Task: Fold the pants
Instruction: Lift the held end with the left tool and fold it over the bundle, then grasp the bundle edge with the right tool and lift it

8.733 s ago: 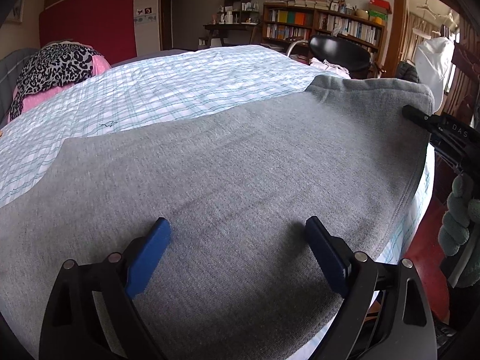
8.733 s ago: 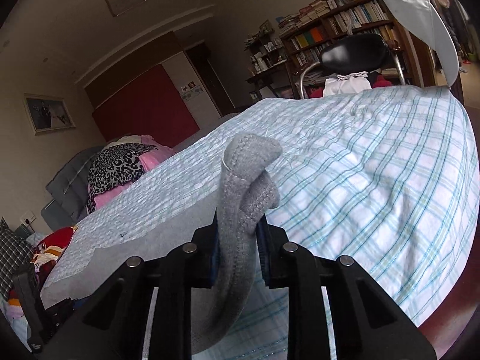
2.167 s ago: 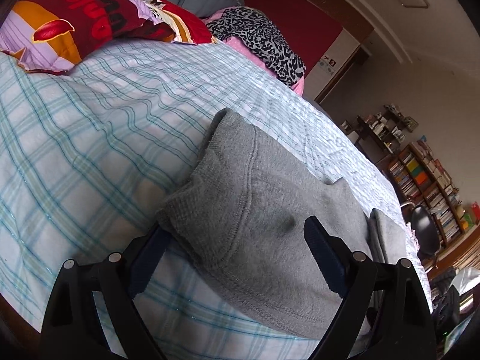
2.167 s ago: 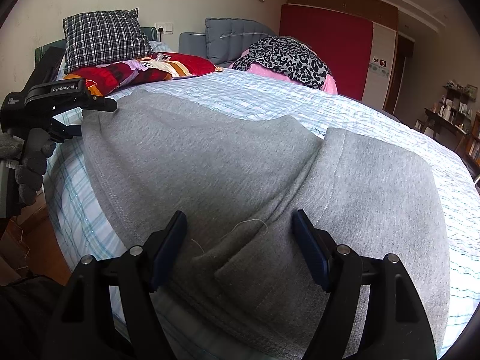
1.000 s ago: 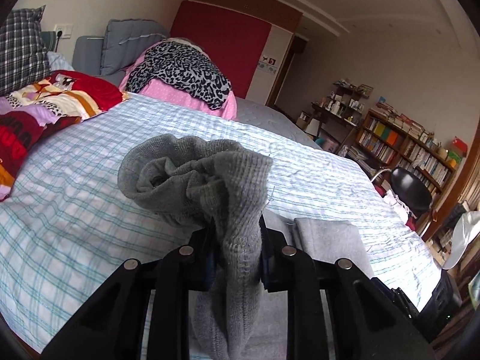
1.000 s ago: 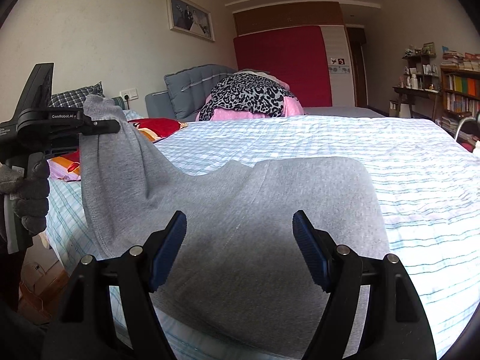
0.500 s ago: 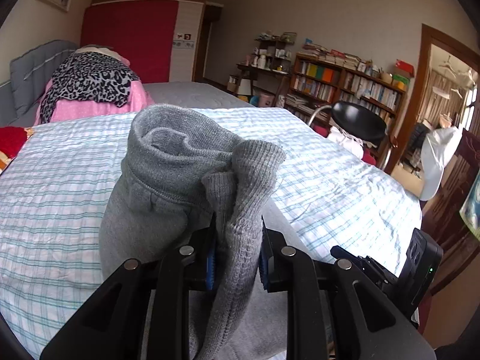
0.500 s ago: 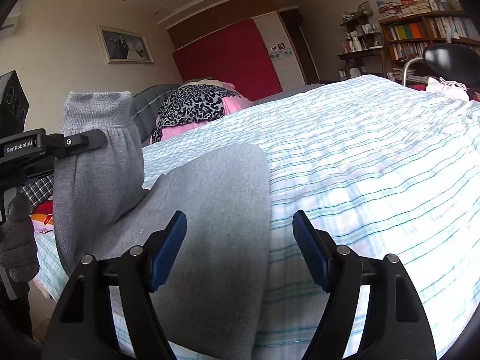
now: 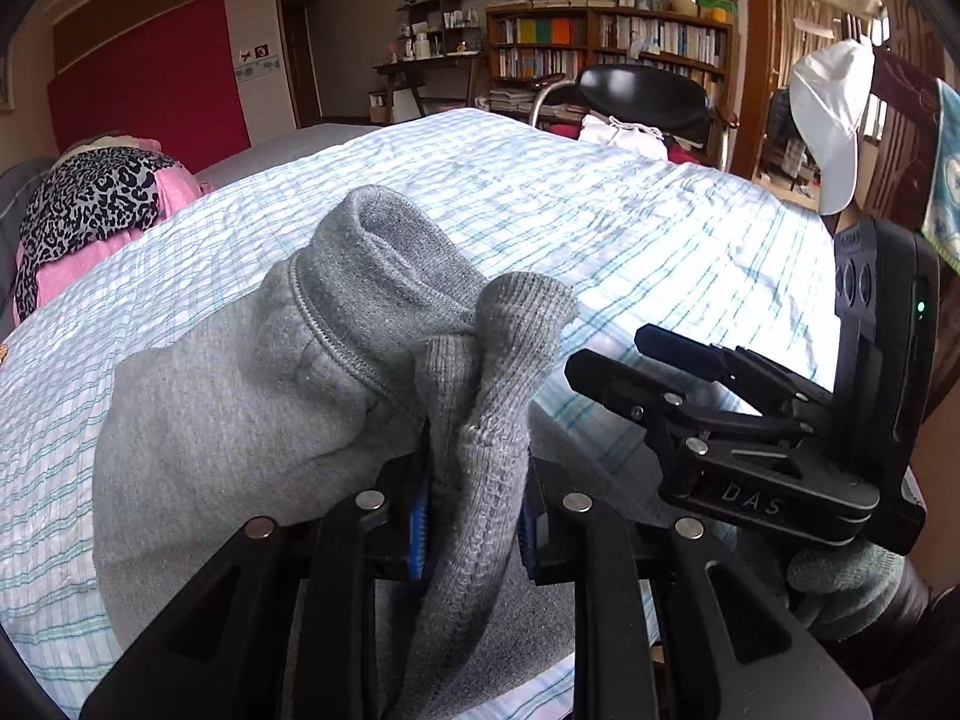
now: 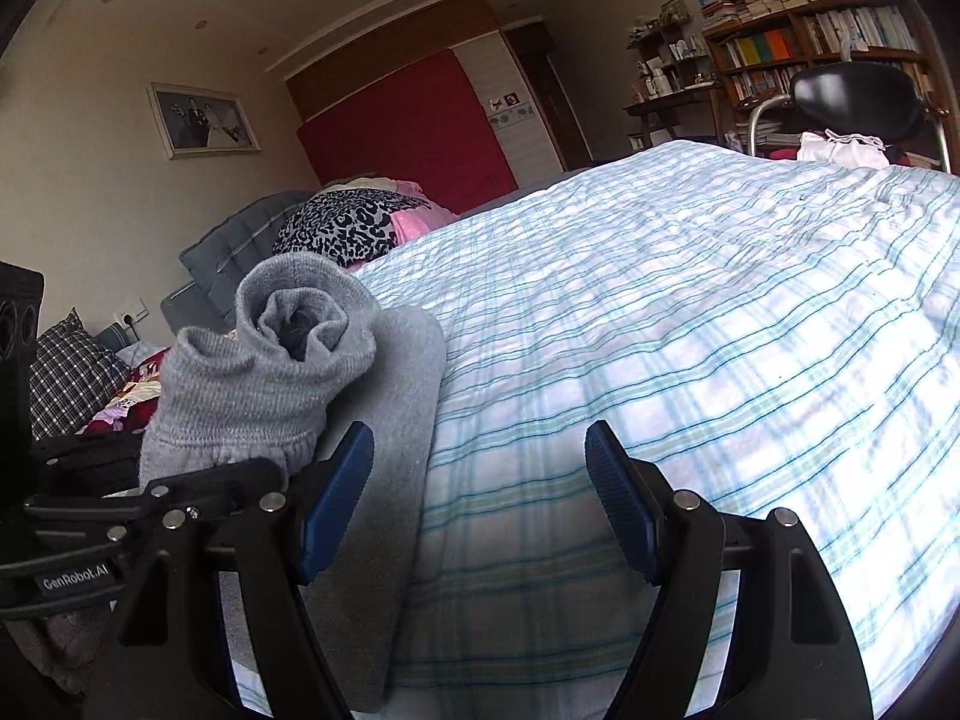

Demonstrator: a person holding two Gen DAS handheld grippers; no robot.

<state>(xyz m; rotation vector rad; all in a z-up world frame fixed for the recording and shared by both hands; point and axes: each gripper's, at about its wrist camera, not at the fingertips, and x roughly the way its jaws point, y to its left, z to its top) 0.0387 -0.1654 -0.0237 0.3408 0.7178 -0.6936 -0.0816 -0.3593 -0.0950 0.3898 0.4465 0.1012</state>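
Observation:
The grey sweatpants lie on the plaid bed sheet. My left gripper is shut on their bunched ribbed end and holds it up over the folded part. My right gripper is open and empty, just to the right of the pants. In the right wrist view the pants lie under its left finger, with the held ribbed end above the left gripper. The right gripper also shows at the right of the left wrist view.
A pink and leopard-print pile lies at the head of the bed. Pillows lie at the far left. A black chair and bookshelves stand beyond the bed's far side. A white cap hangs at right.
My left gripper has carried the held end of the pants across the bed towards my right gripper. The right gripper has slid off the pants to their right edge and stays open.

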